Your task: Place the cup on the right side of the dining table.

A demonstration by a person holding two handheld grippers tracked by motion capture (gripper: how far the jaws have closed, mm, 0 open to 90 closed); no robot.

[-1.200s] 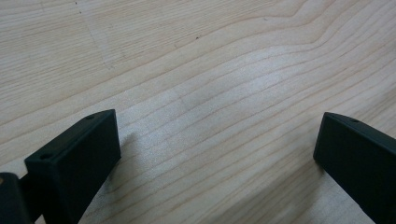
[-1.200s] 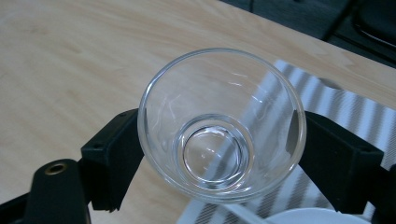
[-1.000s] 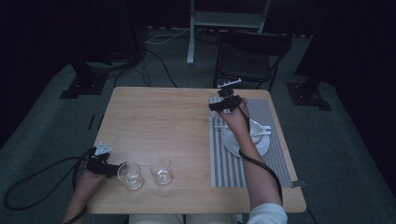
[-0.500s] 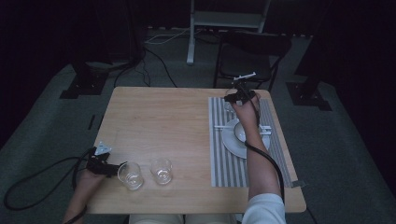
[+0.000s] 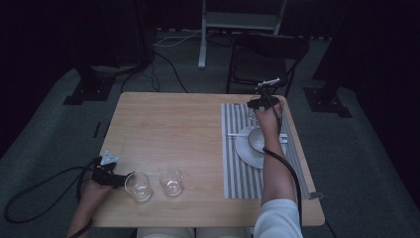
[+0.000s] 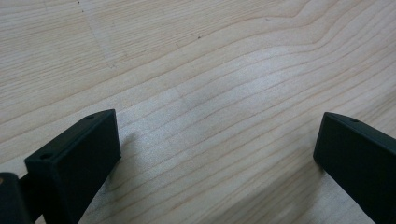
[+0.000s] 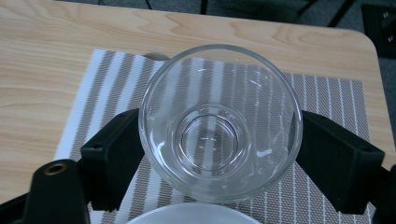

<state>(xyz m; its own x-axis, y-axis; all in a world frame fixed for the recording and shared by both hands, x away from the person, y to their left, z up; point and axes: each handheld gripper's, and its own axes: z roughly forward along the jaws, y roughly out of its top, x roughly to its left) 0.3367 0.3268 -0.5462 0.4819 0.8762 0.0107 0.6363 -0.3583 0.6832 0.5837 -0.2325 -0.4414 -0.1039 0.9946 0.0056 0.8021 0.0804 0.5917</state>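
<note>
Right gripper [image 7: 219, 149] clamps a clear glass [image 7: 220, 122] over the striped placemat [image 7: 327, 100], beside the plate [image 5: 246, 148]. Left gripper [image 6: 217, 154] jaws spread wide, nothing between, over bare table [image 6: 210, 70].

A wooden table [image 5: 168, 129] bears a striped placemat [image 5: 237, 168] and two glasses [image 5: 138, 186].

The table's [image 5: 168, 124] left and middle lie bare, open to passage. Two glasses [image 5: 138, 186] [image 5: 171, 180] stand near the front edge, close together. The mat [image 5: 236, 163] by the right edge carries a plate [image 5: 245, 151] and bowl [image 5: 257, 140].
</note>
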